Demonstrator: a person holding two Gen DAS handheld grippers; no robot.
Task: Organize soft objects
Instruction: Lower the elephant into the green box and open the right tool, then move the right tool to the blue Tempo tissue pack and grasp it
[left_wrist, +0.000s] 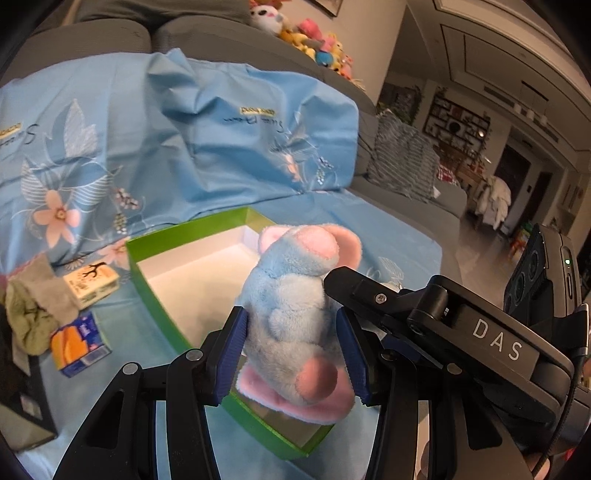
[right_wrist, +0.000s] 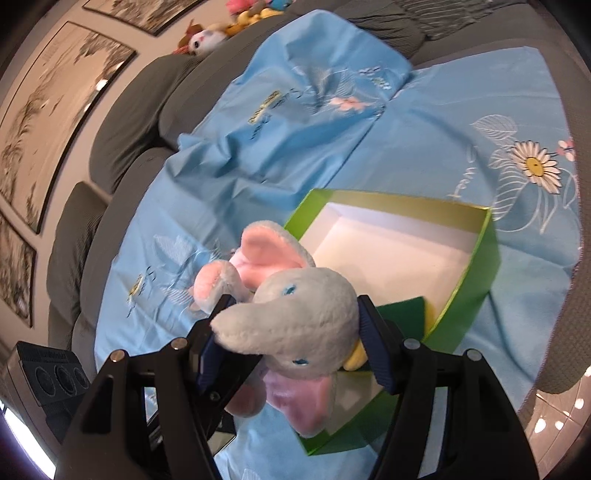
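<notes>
Soft blue-and-pink plush elephant (left_wrist: 295, 317) hangs in the air over the near corner of the open green cardboard box with white inside (left_wrist: 192, 273). It is held from two sides, clear of the box floor.

Left hand-held gripper (left_wrist: 295, 354): blue ribbed pads pressed on the plush body, narrow grip. Right hand-held gripper (right_wrist: 291, 343): pads closed on the elephant's head at a wider spread, trunk drooping over its left finger. The right gripper's finger shows in the left wrist view, touching the top of the toy.

Box sits on a light blue floral sheet (left_wrist: 155, 140) spread over a grey sofa (right_wrist: 122, 122). In the right wrist view a dark green flat piece (right_wrist: 402, 314) lies in the box's near corner; what it is, cannot tell.

Step in hand, as I judge it: lower the toy into the box.
- Carry both grippers together toward the box middle; keep them level with each other so the plush does not stretch or twist.
- Clear the near wall first; the pink ear and foot hang low and could catch the rim and tip the light box.
- Set it on the white floor before opening either gripper.
- Open one, check the toy rests, then open the other.

Small cartons and a crumpled cloth (left_wrist: 33, 306) near the sheet's left edge stay out of the way.
</notes>
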